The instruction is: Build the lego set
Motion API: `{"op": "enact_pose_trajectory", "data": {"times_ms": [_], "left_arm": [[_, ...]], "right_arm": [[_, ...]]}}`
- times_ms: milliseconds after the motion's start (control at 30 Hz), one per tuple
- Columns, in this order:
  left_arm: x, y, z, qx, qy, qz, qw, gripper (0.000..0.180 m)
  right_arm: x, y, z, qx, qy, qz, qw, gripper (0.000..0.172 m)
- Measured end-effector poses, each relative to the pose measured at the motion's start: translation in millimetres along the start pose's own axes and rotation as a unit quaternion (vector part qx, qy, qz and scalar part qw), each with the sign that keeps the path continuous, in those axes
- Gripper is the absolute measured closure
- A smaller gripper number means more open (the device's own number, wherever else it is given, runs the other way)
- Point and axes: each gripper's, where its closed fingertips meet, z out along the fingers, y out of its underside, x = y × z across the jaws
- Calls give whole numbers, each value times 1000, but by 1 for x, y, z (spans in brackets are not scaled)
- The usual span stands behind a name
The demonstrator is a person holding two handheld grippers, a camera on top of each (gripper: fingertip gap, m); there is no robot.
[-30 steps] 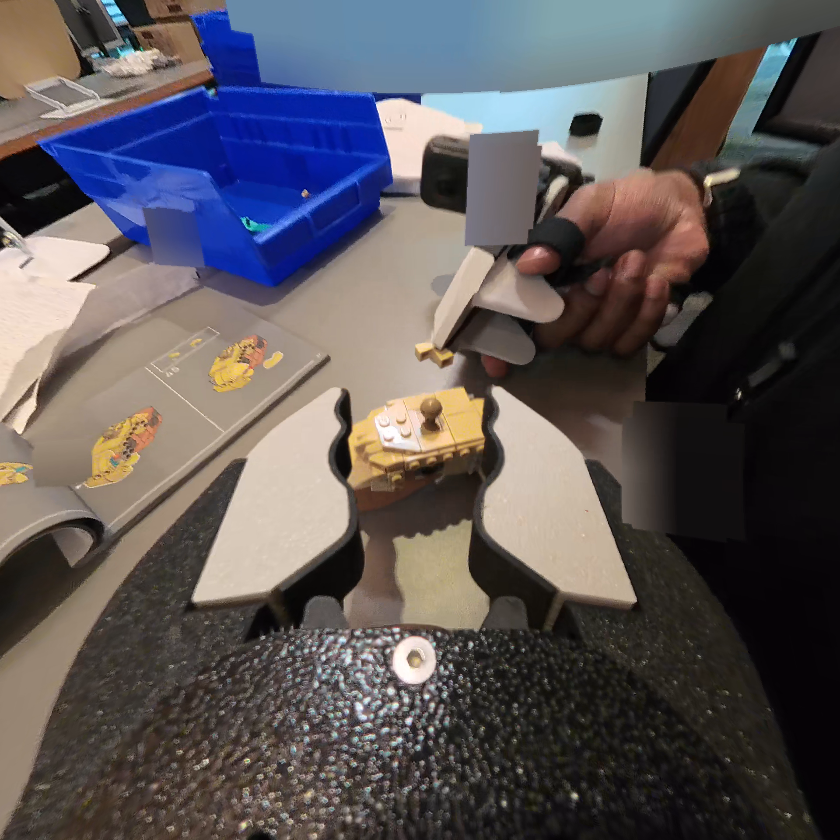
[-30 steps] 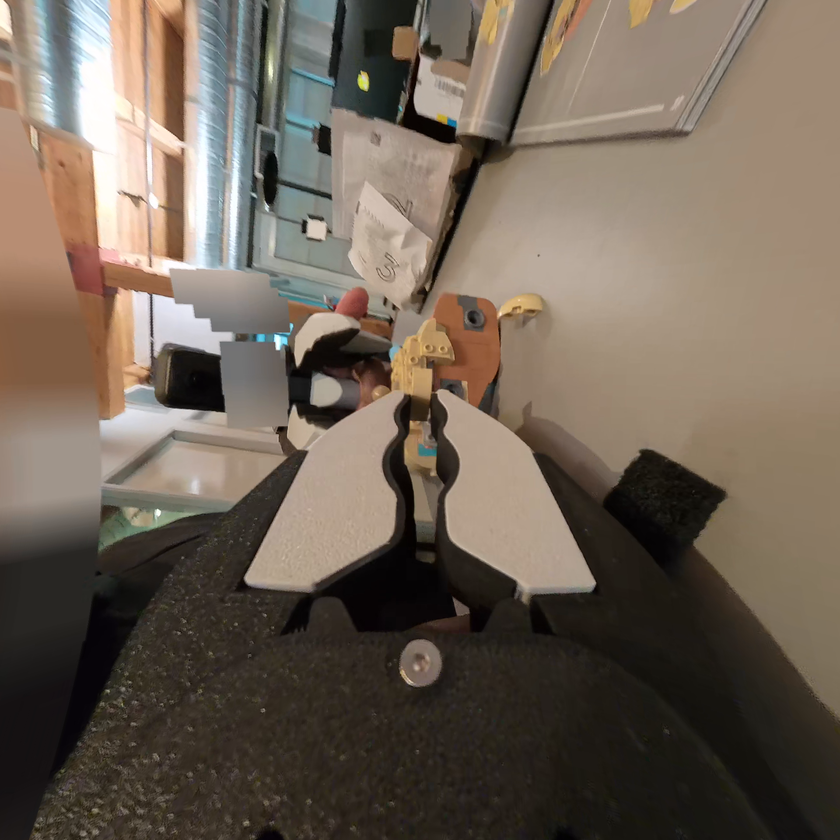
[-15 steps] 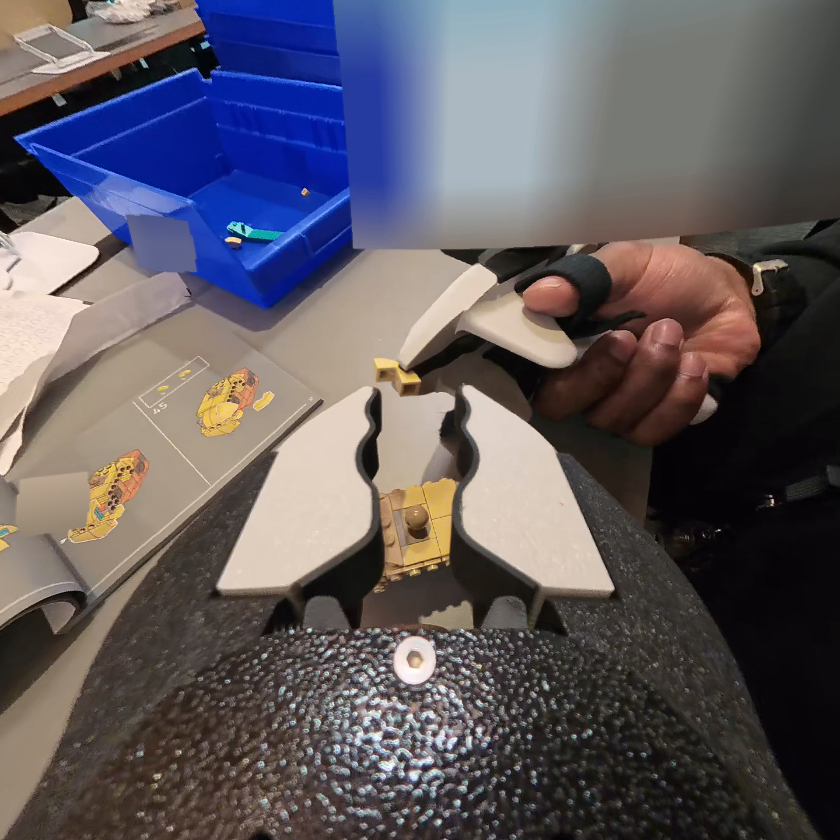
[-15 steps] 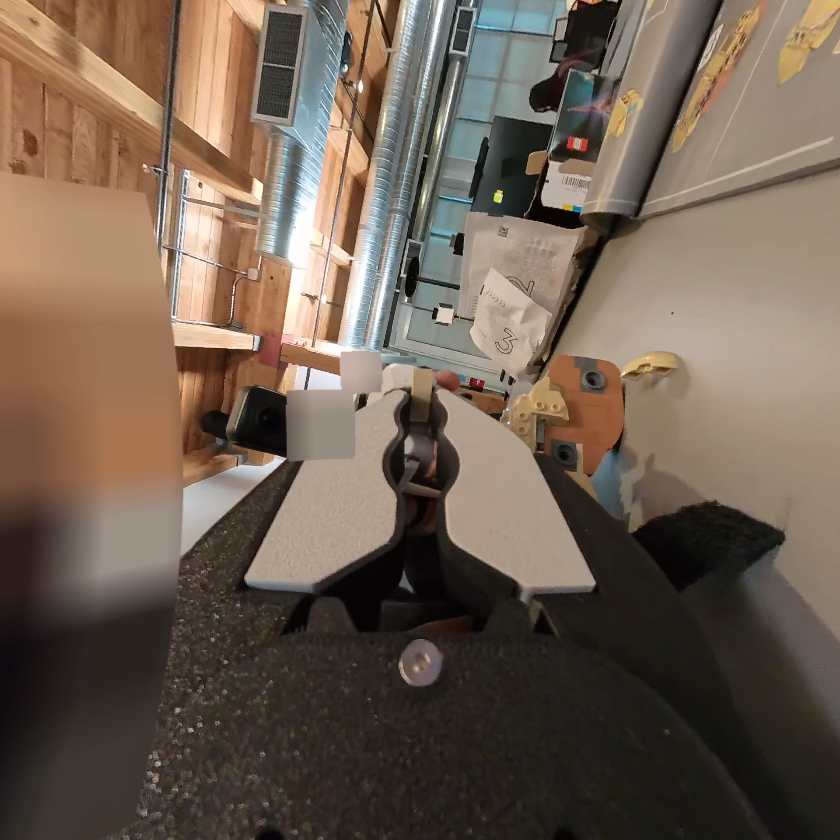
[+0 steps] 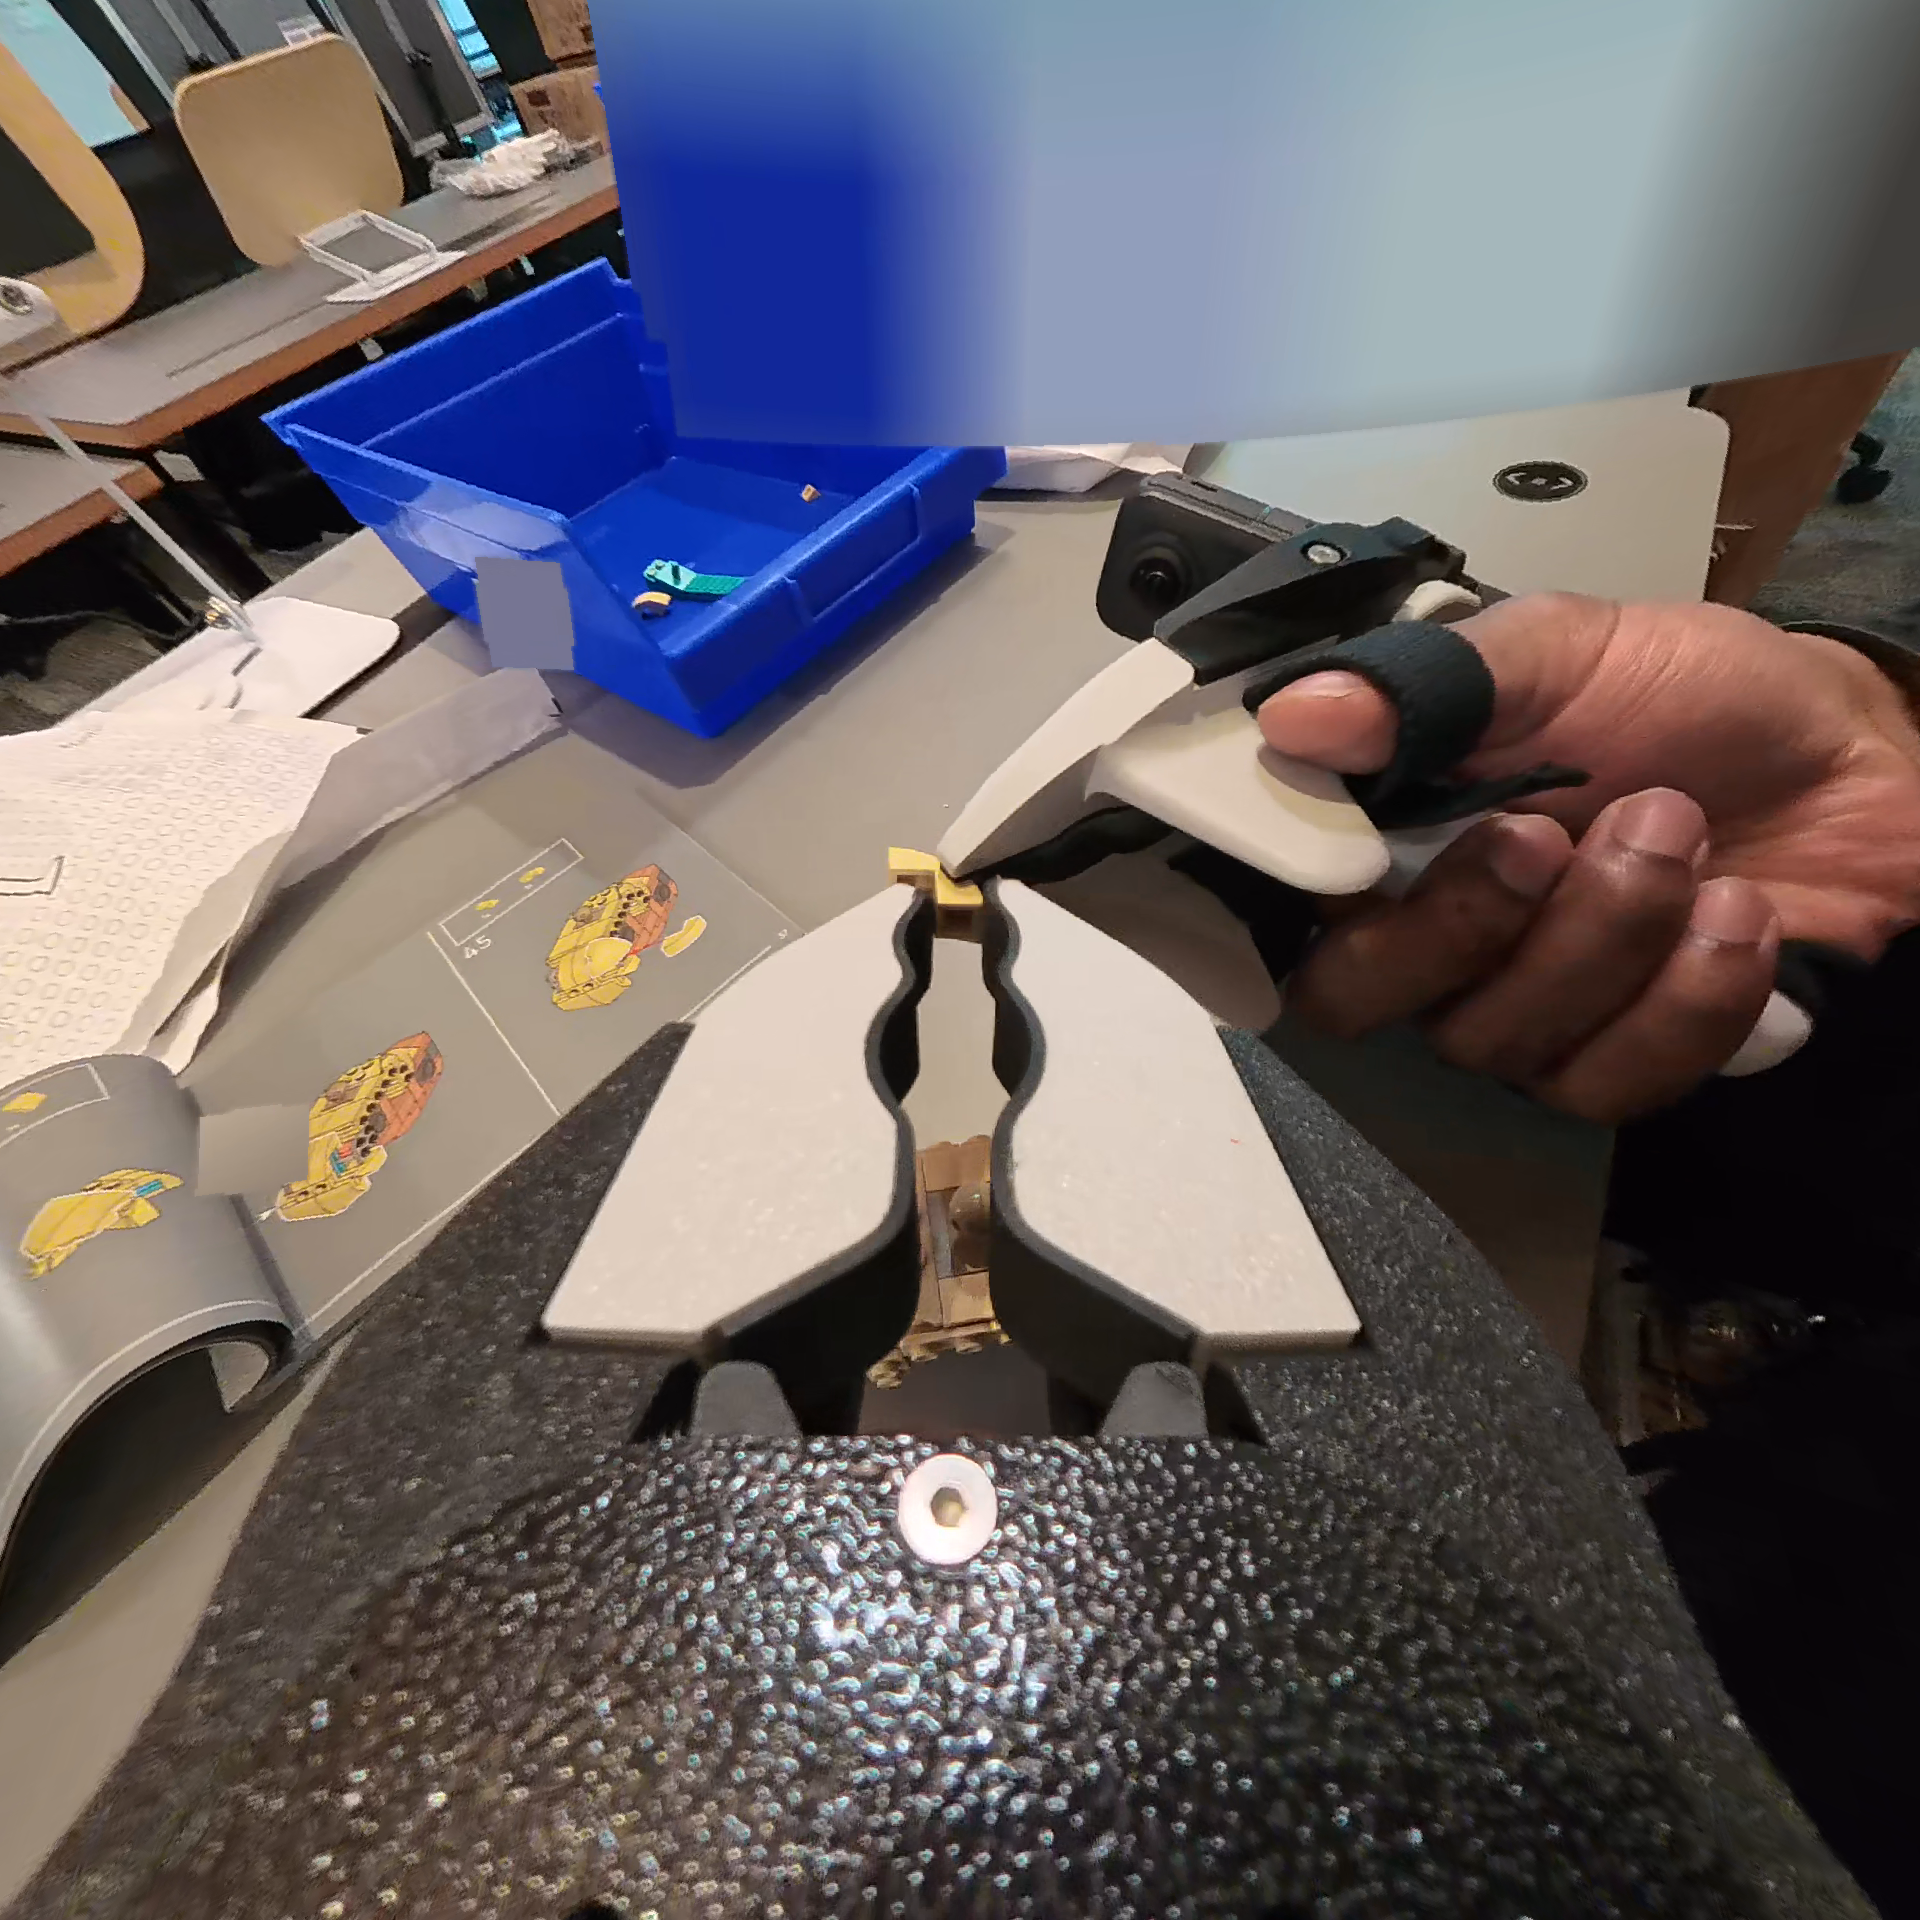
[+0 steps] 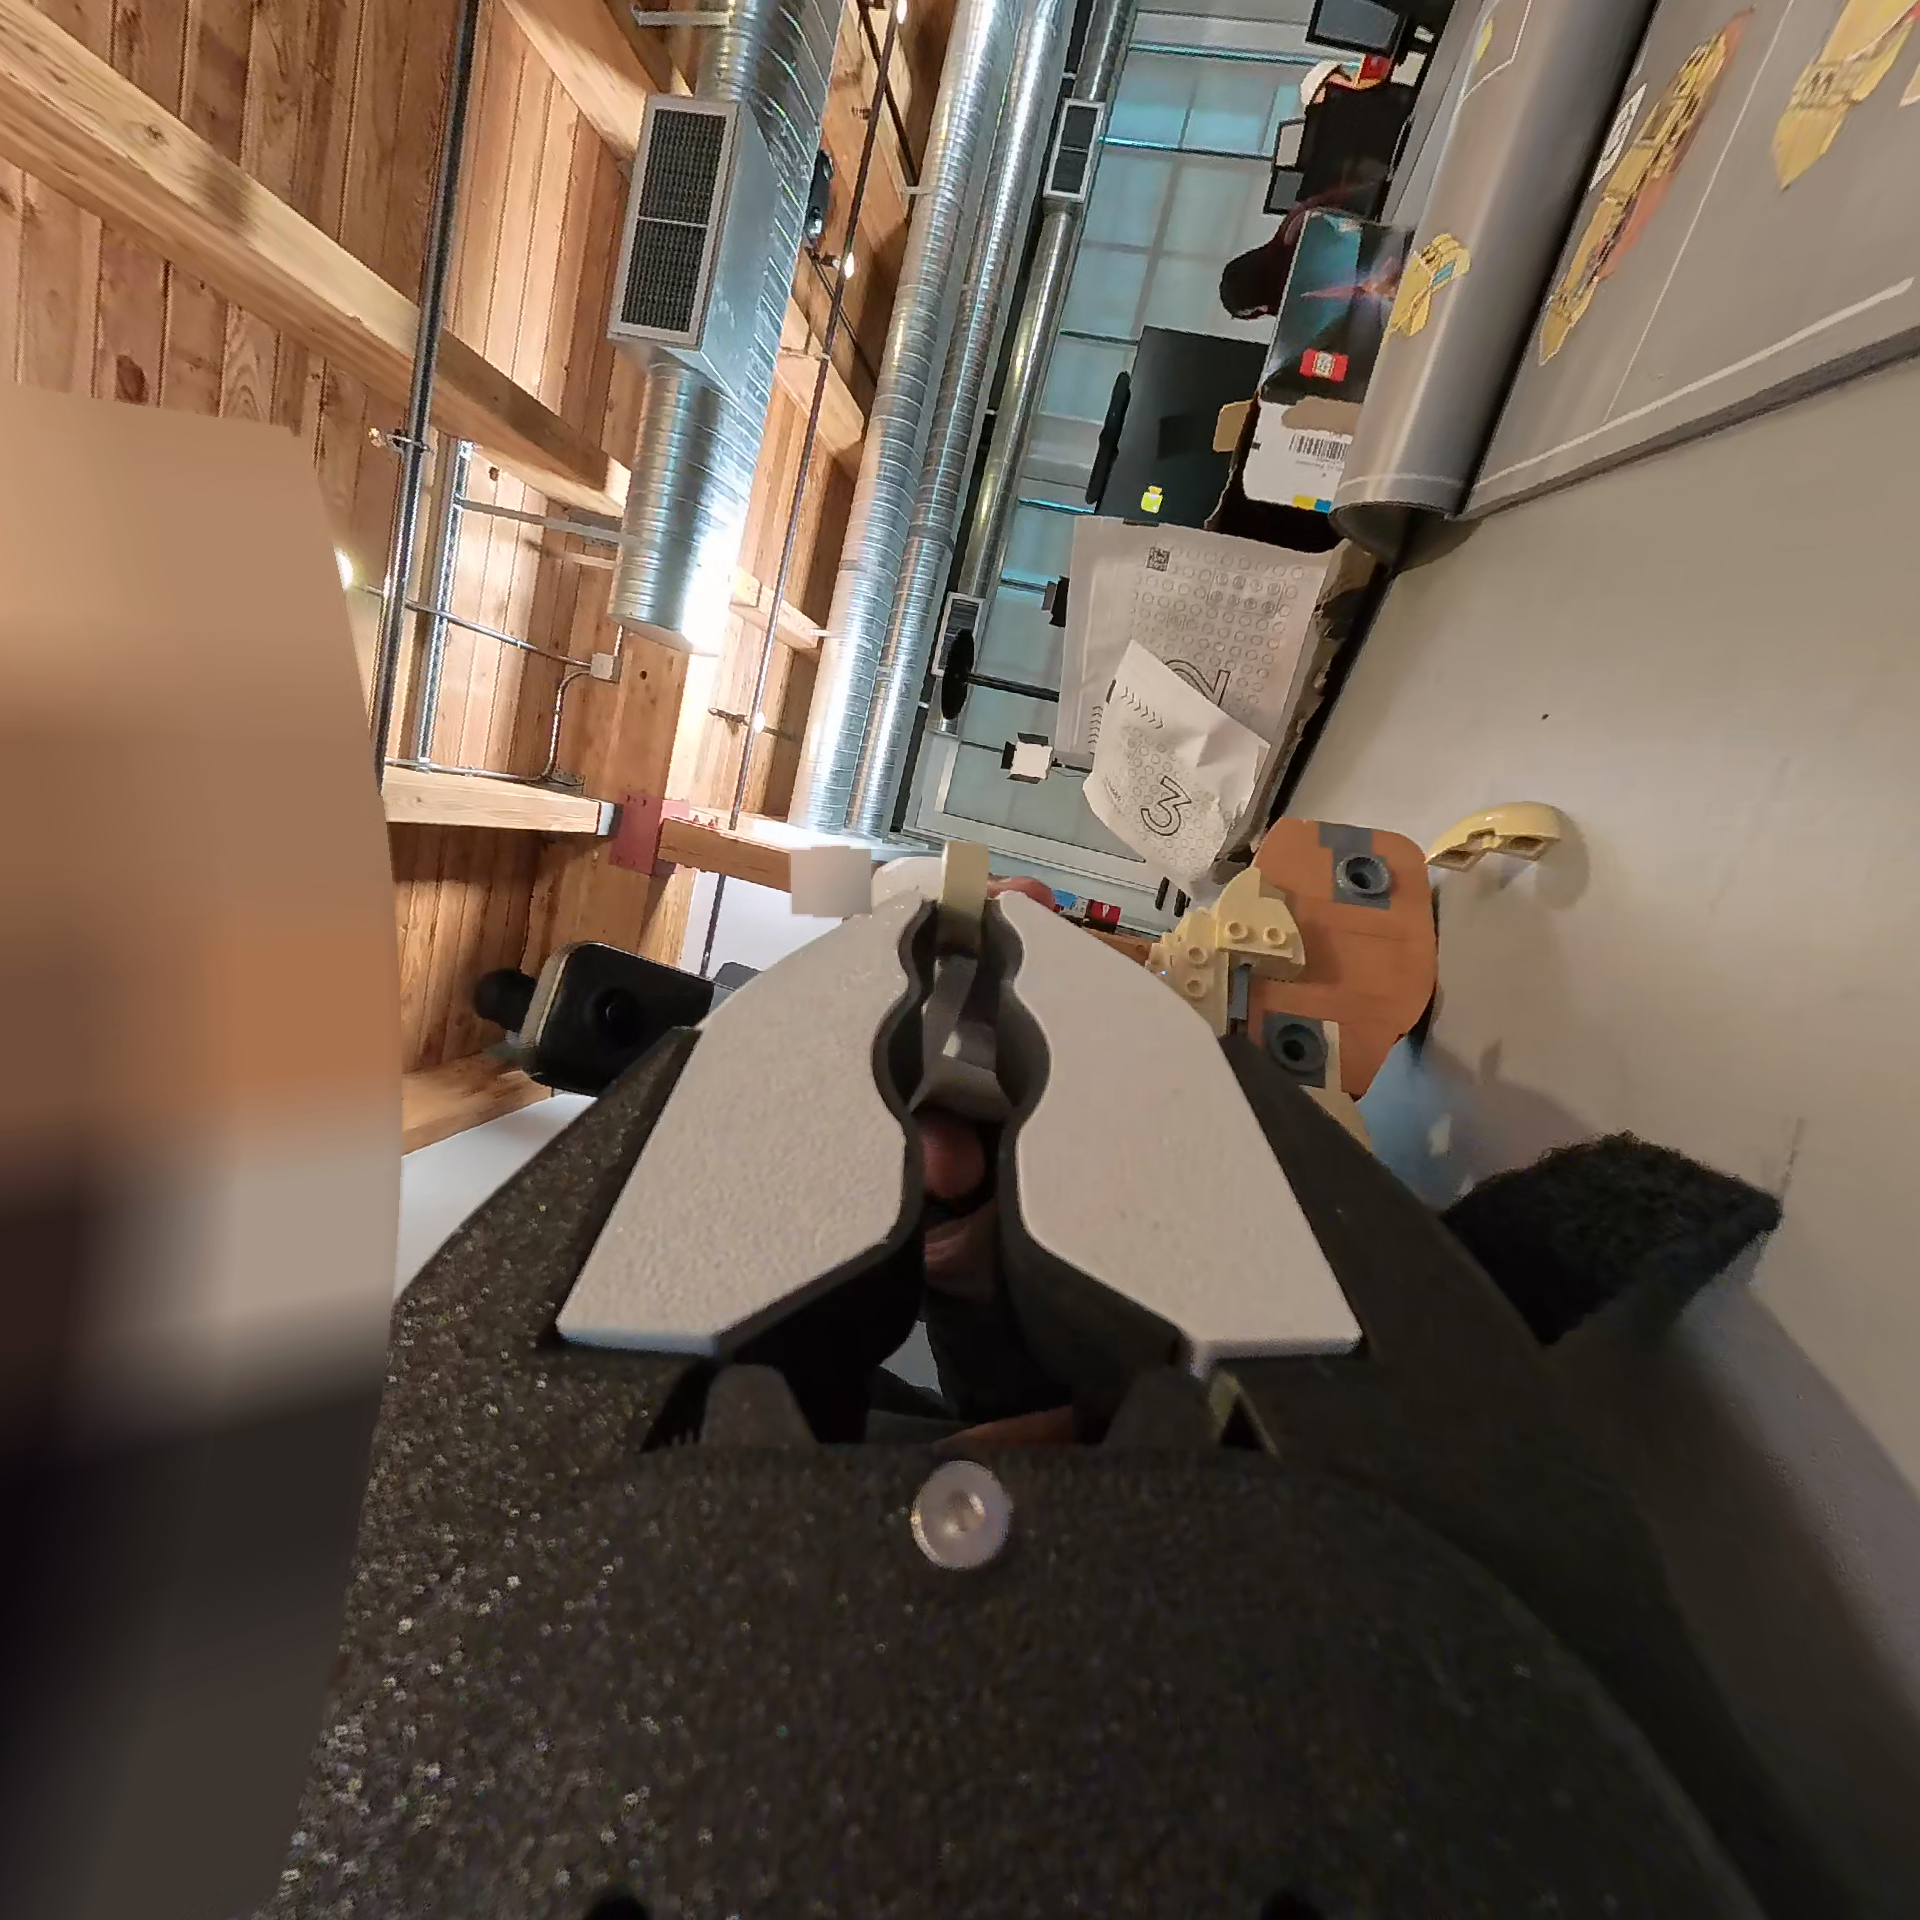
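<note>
In the left wrist view my left gripper [image 5: 951, 909] has its fingers nearly together, and its tips pinch a small tan L-shaped brick piece [image 5: 916, 862]. My right gripper [image 5: 961, 871], held by a hand [image 5: 1662, 831], comes in from the right and grips the same piece at its tip. In the right wrist view my right gripper [image 6: 964, 914] is shut on the tan piece [image 6: 961, 878]. The tan and brown brick model [image 5: 951, 1236] sits on the grey table below my left fingers. It also shows in the right wrist view [image 6: 1320, 966], free of both grippers.
A blue bin [image 5: 499, 488] with a few loose pieces stands at the back. An open instruction booklet [image 5: 468, 1039] and white paper bags [image 5: 135, 810] lie on the left. A curved tan piece [image 6: 1496, 836] lies on the table [image 6: 1714, 727] beside the model. Left and right tips are no more than a few centimetres apart.
My left gripper drew up and away from the model that stood between its open fingers. It then shut on the tan piece. The right gripper kept its hold and brought the piece to the left fingertips.
</note>
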Motion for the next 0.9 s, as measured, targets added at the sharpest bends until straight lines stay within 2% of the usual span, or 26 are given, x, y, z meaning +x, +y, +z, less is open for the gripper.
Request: {"op": "enact_pose_trajectory", "data": {"times_ms": [133,300,433,500,600,700,767,900], "left_arm": [[0,-1,-1,16,5,-6,1000,173],[2,-3,-2,38,25,-31,998,173],[1,-5,-5,54,39,-57,996,173],[-1,-4,-9,55,42,-66,995,173],[-3,0,-17,56,53,-85,993,173],[-1,5,-21,54,59,-96,992,173],[2,6,-21,54,55,-93,993,173],[5,7,-19,44,33,-75,996,173]], "right_arm": [[0,0,0,-8,5,-19,1000,162],[3,1,-1,-33,25,-53,998,151],[4,-3,-6,-65,45,-107,991,147],[4,-9,-12,-95,60,-159,981,146],[9,-23,-20,-157,100,-248,951,147],[10,-25,-17,-239,113,-289,920,147],[9,-14,-10,-298,98,-286,906,147],[6,6,4,-357,42,-227,905,148]]}}
